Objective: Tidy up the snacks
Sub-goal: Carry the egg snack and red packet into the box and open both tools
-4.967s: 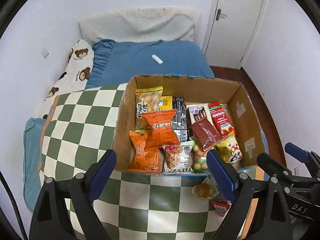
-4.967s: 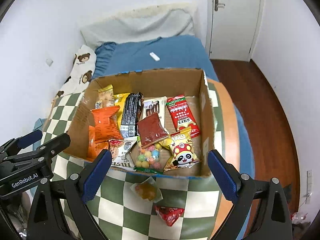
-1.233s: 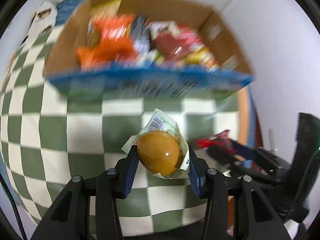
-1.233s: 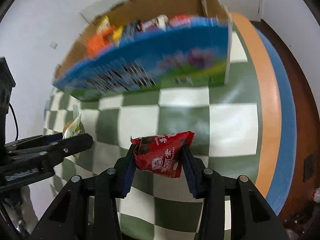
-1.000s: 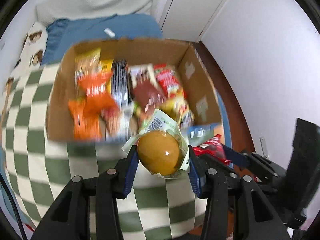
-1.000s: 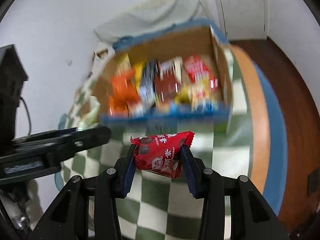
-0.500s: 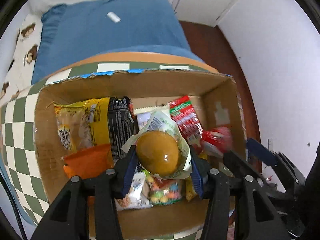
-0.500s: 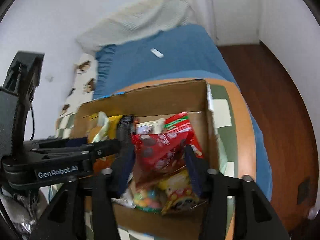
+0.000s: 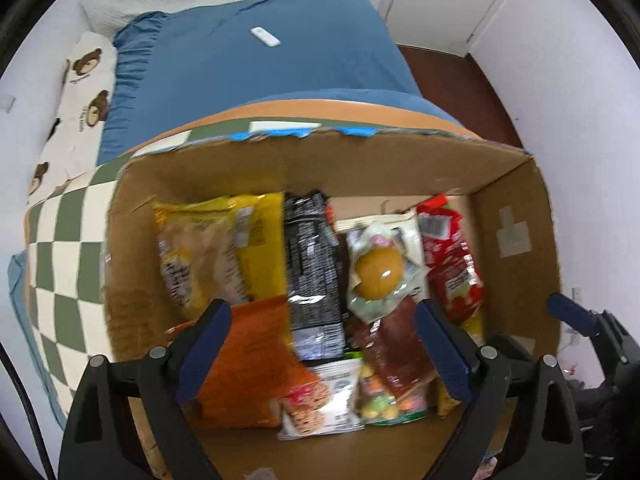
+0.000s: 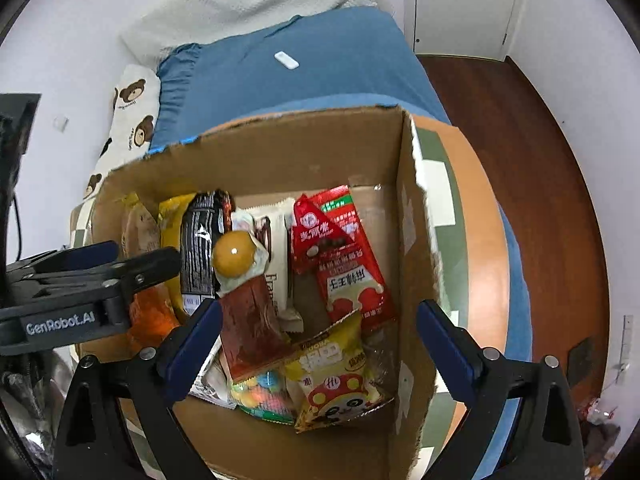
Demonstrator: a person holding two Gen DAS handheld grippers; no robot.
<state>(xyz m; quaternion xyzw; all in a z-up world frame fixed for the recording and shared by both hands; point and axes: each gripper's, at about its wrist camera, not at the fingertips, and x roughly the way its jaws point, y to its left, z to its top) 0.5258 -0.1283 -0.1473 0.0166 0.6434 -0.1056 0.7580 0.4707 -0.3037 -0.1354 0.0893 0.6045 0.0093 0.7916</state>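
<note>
A cardboard box (image 9: 304, 168) (image 10: 304, 148) holds several snack packs. The clear-wrapped round golden bun (image 9: 378, 268) (image 10: 236, 258) lies loose on the packs in the box's middle. The small red pack (image 10: 316, 236) rests on a larger red pack (image 10: 352, 280) near the box's right wall. My left gripper (image 9: 322, 342) hangs open and empty above the box. My right gripper (image 10: 318, 344) is also open and empty above the box. The left gripper shows at the left of the right wrist view (image 10: 104, 264).
The box stands on a round table with a green-and-white checked cloth (image 9: 60, 240). Behind it is a blue bed (image 9: 260, 68) with a bear-print pillow (image 9: 84, 92). A wooden floor (image 10: 520, 140) and a white door (image 10: 460, 4) lie to the right.
Both grippers carried their snacks from the table up over the box and opened. The bun and the small red pack dropped into the box.
</note>
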